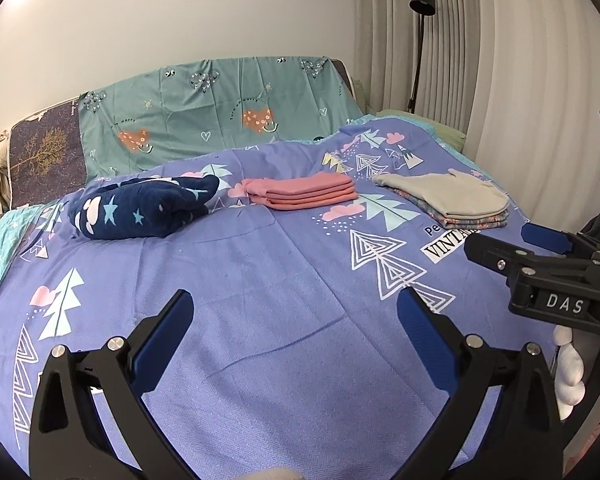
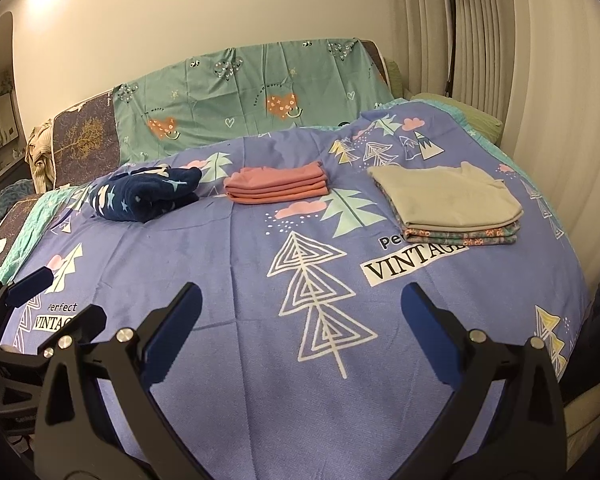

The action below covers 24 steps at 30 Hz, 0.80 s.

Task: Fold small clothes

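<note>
While both grippers hover above the purple bedsheet (image 1: 260, 280), the left gripper (image 1: 294, 320) and right gripper (image 2: 300, 316) stand wide, holding nothing; a navy bundle (image 1: 148, 208), pink stack (image 1: 308, 192) and beige stack (image 1: 452, 196) lie well beyond

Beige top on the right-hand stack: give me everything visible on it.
The beige top is plain, unprinted, matte cloth that looks like a soft knit. It is folded flat into a rough rectangle, with a small flap sticking out at its far edge. It lies on top of a folded floral garment, whose layered edges show beneath its near side. The stack sits on the purple tree-print bedspread, just beyond the printed "VINTAGE" label. Nothing rests on it, and neither hand-held gripper touches it.
</note>
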Available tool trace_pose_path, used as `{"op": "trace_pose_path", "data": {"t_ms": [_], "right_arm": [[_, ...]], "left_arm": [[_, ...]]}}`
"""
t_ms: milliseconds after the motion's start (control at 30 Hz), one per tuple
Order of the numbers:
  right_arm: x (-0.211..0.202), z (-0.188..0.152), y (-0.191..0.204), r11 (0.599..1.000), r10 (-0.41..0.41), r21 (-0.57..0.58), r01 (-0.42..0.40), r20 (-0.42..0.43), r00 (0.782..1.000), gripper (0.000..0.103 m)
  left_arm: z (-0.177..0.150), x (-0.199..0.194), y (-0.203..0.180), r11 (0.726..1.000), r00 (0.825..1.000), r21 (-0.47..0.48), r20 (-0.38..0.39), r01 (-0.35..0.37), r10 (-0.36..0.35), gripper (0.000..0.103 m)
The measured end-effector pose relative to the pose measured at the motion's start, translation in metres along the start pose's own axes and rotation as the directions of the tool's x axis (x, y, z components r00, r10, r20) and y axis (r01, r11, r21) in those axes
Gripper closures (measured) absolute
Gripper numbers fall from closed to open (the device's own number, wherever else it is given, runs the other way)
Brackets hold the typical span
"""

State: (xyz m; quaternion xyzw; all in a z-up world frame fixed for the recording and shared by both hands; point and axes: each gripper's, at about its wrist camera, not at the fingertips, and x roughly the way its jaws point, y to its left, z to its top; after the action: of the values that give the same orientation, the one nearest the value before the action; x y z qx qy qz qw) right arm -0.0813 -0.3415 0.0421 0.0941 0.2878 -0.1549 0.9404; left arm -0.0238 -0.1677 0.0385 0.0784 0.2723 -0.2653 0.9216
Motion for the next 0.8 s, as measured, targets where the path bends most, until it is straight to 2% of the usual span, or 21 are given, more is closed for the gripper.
{"op": "trace_pose_path", "data": {"t_ms": [800], "right_arm": [[0.0048, -0.002, 0.0013, 1.0, 0.0, -0.019, -0.001, -0.007, 1.0, 0.002]], "left_arm": [[0.0007, 0.0034, -0.0024, 1.0, 1.0, 0.011, -0.008, -0.004, 0.004, 0.001]]}}
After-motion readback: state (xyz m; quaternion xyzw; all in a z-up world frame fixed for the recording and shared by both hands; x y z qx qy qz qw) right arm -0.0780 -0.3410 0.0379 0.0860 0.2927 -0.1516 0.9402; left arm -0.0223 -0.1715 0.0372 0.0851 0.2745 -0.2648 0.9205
